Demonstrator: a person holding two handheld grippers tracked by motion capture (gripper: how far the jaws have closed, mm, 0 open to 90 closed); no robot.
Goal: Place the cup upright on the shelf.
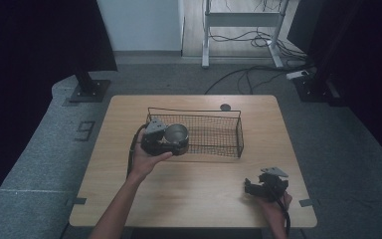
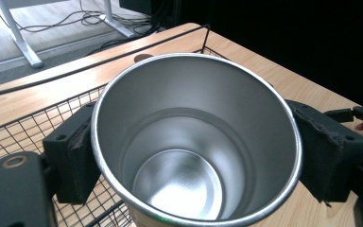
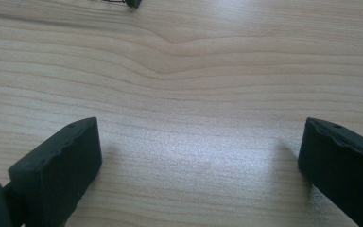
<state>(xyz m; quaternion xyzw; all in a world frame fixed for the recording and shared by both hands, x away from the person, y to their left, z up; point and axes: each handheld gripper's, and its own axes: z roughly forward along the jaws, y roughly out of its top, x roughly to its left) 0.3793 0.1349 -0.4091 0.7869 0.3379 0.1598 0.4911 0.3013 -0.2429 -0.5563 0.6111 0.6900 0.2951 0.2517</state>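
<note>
A shiny steel cup (image 1: 176, 133) (image 2: 196, 142) is held upright and empty, its mouth facing up. My left gripper (image 1: 171, 141) (image 2: 196, 158) is shut on it, one black pad pressed to each side of the cup's wall. The cup hangs over the left end of a black wire basket (image 1: 214, 132) (image 2: 14, 127) that stands on the wooden table (image 1: 194, 194). My right gripper (image 1: 251, 187) (image 3: 201, 161) rests low over the table near the front right corner. It is open, with bare wood between its jaws.
A small dark round disc (image 1: 225, 107) lies on the table behind the basket. Past the table's far edge stand a white desk frame (image 1: 241, 22), loose cables (image 1: 258, 69) on the floor and a black stand base (image 1: 89, 89).
</note>
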